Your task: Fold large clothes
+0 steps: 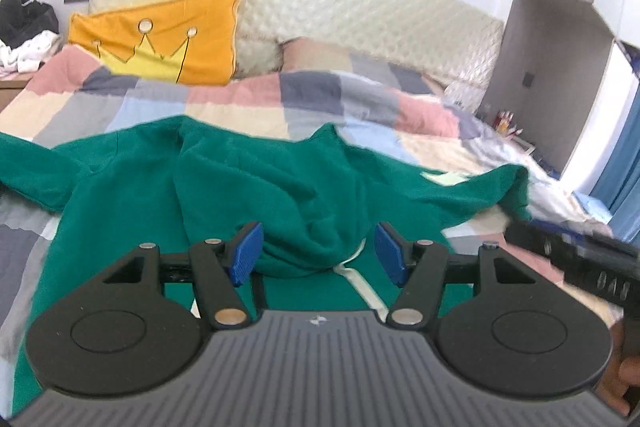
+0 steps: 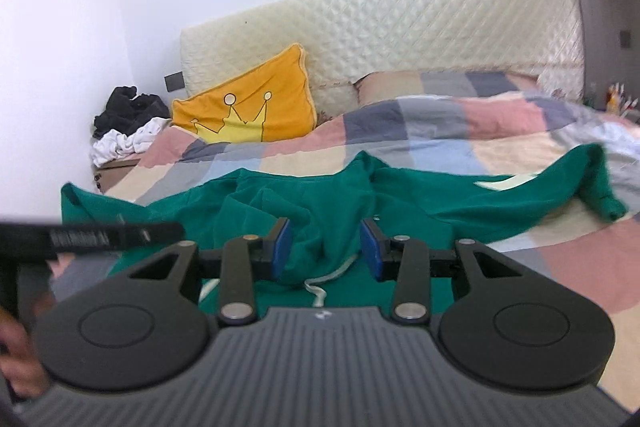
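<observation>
While both tools hang above the bed, neither grips anything. The left gripper (image 1: 318, 249) has its blue-padded jaws spread wide, nothing pressed between them; the rumpled hood of the green fleece hoodie (image 1: 224, 187) sits beyond and below the gap, apparently not touched. The right gripper (image 2: 325, 251) also has its jaws apart, a bit narrower than the left, with empty air between the pads and the same hood bunched past them.

The hoodie lies spread across the patchwork quilt of pink, grey, blue and cream squares (image 1: 256, 99), directly ahead of and under both tools. One sleeve runs off to the left of the left gripper, the other stretches far right of the right gripper, its cuff end folded over. A pale drawcord (image 2: 320, 283) trails from the hood toward the right tool's body.

Farther ahead, an orange cushion with a yellow crown print (image 1: 160, 39) leans on the cream quilted headboard (image 1: 320, 7). A black-and-white pile of clothes (image 2: 128, 123) sits far ahead-left by the wall. The right tool's black body shows blurred at the left camera's right edge; a hand (image 2: 18, 359) shows at the right camera's lower left, probably on the left tool's handle.
</observation>
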